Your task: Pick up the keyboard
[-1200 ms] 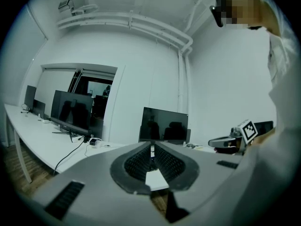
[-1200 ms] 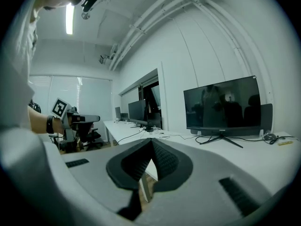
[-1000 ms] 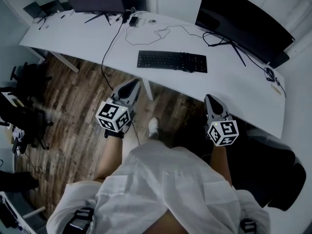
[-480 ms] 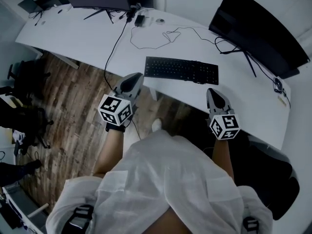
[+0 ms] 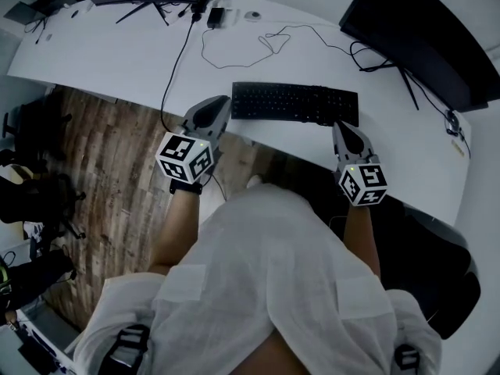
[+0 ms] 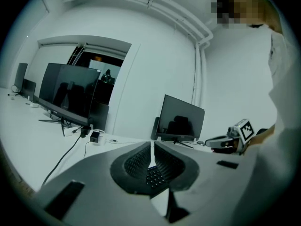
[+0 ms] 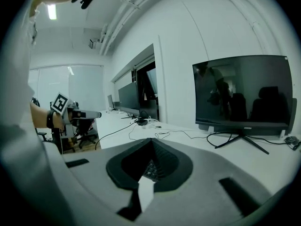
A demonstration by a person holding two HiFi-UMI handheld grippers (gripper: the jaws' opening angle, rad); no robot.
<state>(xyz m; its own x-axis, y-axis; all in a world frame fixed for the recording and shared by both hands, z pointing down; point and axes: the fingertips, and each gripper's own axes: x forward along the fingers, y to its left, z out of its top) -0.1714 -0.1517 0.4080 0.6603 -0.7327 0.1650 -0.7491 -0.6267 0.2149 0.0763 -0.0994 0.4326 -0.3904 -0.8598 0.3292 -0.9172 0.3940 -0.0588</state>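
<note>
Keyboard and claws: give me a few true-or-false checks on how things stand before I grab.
1. The keyboard lies flat on the desk. True.
2. The left claw is shut on the keyboard. False: it is shut but empty, near the keyboard's left end.
3. The right claw is shut. True.
4. The right claw is near the keyboard's left end. False: it is near the right end.
</note>
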